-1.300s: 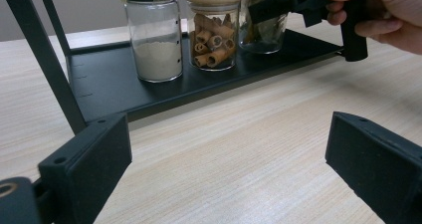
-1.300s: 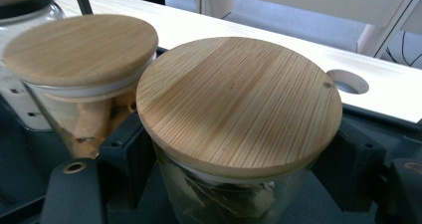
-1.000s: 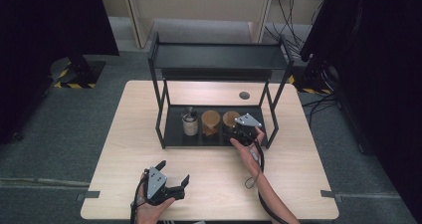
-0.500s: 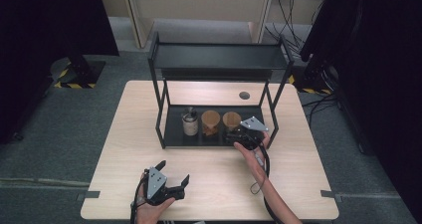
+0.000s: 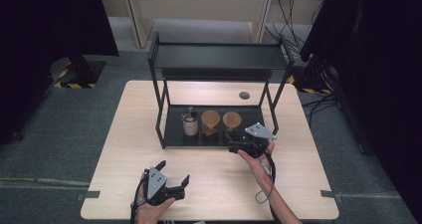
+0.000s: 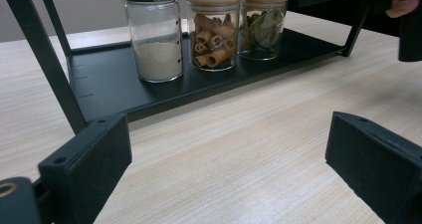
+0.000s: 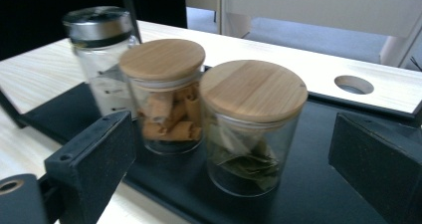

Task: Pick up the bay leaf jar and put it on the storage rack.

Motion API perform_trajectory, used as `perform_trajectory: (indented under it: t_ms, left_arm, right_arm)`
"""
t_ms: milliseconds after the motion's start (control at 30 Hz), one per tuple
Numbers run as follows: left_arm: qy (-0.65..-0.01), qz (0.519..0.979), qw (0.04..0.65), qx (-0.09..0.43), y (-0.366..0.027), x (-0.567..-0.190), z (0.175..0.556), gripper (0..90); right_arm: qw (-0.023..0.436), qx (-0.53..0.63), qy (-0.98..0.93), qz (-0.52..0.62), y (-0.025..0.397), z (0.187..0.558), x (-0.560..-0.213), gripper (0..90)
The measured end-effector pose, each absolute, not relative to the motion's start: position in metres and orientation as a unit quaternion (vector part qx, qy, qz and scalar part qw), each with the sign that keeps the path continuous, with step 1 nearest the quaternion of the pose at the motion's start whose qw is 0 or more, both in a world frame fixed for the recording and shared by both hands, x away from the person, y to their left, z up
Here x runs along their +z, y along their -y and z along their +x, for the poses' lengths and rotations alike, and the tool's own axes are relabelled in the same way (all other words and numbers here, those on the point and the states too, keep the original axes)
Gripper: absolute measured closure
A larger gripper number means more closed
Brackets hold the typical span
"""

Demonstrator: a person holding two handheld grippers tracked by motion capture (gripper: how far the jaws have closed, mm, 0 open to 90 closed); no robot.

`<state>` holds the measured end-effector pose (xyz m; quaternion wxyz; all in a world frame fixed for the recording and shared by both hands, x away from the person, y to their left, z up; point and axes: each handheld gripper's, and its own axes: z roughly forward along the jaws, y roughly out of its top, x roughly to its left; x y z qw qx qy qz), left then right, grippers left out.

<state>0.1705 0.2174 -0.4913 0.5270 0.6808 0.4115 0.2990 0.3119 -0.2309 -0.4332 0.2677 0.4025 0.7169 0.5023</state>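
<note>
The wooden table carries a black two-level rack, and on the lower shelf of this rack three jars stand in one row, close beside each other. From the person's left to right: a glass shaker with metal cap holding a pale powder, a jar of cinnamon sticks, and a jar of bay leaves, the last two with round wooden lids.

The right gripper is at the front edge of the lower shelf, pointed at the bay leaf jar. Its jaws are spread wide and the jar stands between them but farther in — nothing is touched yet. The left gripper rests low near the person's edge of the table, well apart from the rack, jaws also spread and empty.

By my judgement the work is at its very beginning: the approach to the bay leaf jar is nearly made, but the grasp is not done, and all three jars are upright on the shelf. What is left — to bring the jaws around the jar, close them, and lift it out under the upper shelf.
</note>
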Motion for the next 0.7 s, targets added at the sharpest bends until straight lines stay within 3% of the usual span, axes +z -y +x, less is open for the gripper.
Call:
perform_trajectory:
  t_ms: [700]
  left_arm:
    - [-0.410,0.678,0.530,0.300,-0.218,-0.491,0.169,3.4]
  right_arm:
    - [0.239,0.537,-0.717,0.374,0.245,0.277,-0.435,4.8]
